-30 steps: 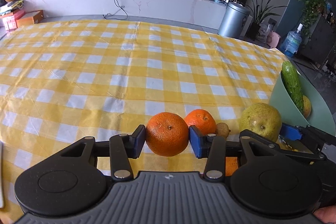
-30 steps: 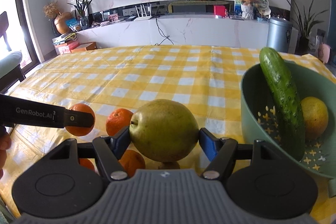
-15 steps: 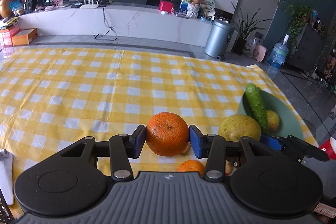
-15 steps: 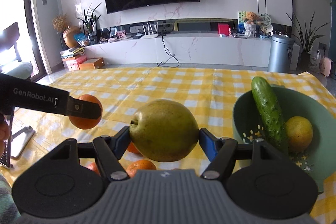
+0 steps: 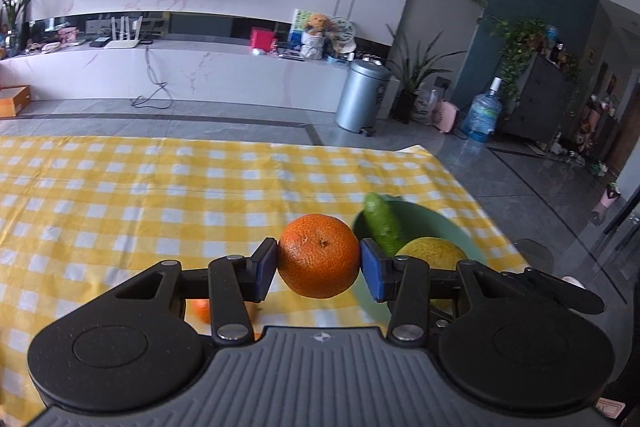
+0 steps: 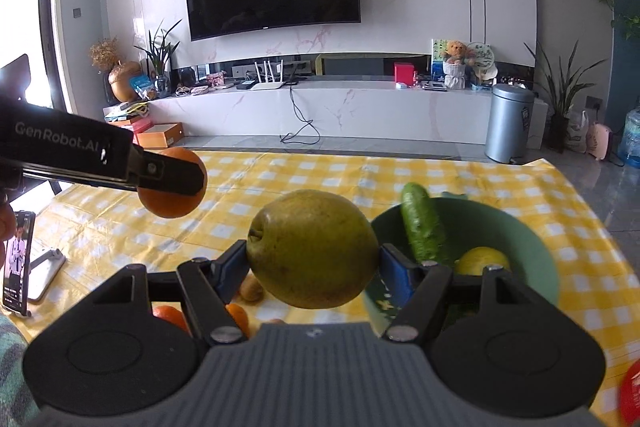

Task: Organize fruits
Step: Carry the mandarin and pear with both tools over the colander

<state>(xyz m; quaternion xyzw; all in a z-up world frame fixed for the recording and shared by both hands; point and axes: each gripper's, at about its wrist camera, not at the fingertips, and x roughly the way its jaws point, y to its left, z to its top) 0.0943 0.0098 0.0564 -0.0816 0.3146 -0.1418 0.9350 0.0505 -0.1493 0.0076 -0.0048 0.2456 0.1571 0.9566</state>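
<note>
My left gripper [image 5: 319,265] is shut on an orange [image 5: 319,255] and holds it high above the yellow checked tablecloth [image 5: 140,195], just left of the green bowl [image 5: 432,223]. It also shows in the right wrist view [image 6: 172,183]. My right gripper [image 6: 312,267] is shut on a green-yellow pear [image 6: 312,249], held in the air left of the bowl [image 6: 516,239]. The bowl holds a cucumber [image 6: 422,223] and a yellow fruit [image 6: 482,261].
Two oranges [image 6: 170,315] and a small brown kiwi [image 6: 252,291] lie on the cloth under my right gripper. A phone on a stand [image 6: 18,263] sits at the left table edge. The far table edge borders grey floor with a bin [image 6: 508,123].
Both grippers have risen with their fruit and moved toward the green bowl. The left gripper has swung right, so the bowl now sits just beyond the orange.
</note>
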